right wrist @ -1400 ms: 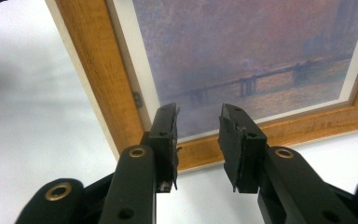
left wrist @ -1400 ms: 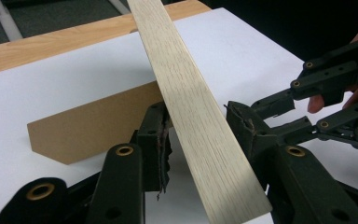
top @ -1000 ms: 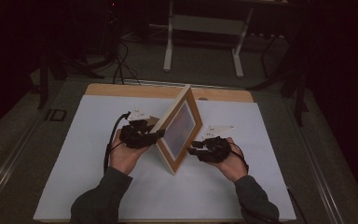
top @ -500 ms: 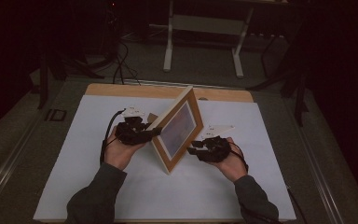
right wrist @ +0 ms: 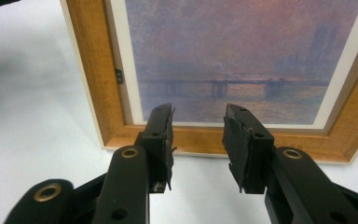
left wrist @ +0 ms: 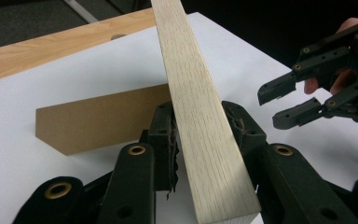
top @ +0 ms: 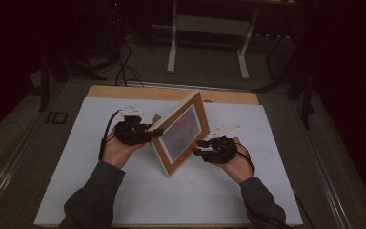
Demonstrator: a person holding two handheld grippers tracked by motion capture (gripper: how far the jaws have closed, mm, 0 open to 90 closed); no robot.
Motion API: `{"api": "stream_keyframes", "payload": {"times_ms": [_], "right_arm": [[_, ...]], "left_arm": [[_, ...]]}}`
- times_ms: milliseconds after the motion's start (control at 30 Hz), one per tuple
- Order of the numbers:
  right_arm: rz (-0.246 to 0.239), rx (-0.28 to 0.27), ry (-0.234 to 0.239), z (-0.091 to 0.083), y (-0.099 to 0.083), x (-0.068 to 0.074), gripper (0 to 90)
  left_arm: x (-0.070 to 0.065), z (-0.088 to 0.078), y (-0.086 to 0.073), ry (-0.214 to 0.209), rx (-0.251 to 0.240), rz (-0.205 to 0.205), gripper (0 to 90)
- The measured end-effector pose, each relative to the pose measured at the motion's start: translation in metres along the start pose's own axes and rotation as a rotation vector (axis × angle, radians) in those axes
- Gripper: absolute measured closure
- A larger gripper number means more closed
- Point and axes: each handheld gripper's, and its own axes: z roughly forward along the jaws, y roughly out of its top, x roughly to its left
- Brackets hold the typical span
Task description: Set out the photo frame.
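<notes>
Wooden picture frame (top: 180,133) stands tilted on its edge mid-counter (top: 76,181), and your left gripper (left wrist: 200,135) clamps its pale side rail. Your right gripper (right wrist: 198,135) has just been opening; its jaws stand apart and empty before the frame's front, so the left alone now steadies it.

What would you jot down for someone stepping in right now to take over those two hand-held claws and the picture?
Left gripper: shut on the picture frame, gripping its wooden edge.
Right gripper: open, holding nothing; its jaws have just been opening in front of the picture.
The frame stands tilted on the white table cover, its brown back stand resting on the cover behind it.
Done: frame raised and stand out, right grip released.
Left: probably let go with the left and check that it stands alone.
</notes>
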Motion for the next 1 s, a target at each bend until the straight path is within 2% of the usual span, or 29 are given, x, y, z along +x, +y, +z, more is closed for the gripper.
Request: {"api": "stream_keyframes", "payload": {"times_ms": [400,667,900,1000], "right_arm": [[0.016,-0.006,-0.024,0.000,0.002,-0.006,60.2],[0.028,-0.013,-0.056,-0.006,0.007,-0.013,58.7],[0.043,-0.025,-0.083,-0.012,0.009,-0.021,57.5],[0.048,-0.035,-0.108,-0.016,0.011,-0.026,56.9]], "left_arm": [[0.008,-0.002,0.003,-0.045,0.016,0.017,69.7],[0.016,-0.001,0.003,-0.101,0.017,0.014,71.2],[0.017,0.000,0.005,-0.109,0.024,0.024,71.3],[0.018,0.000,0.007,-0.119,0.037,0.042,71.4]]}}
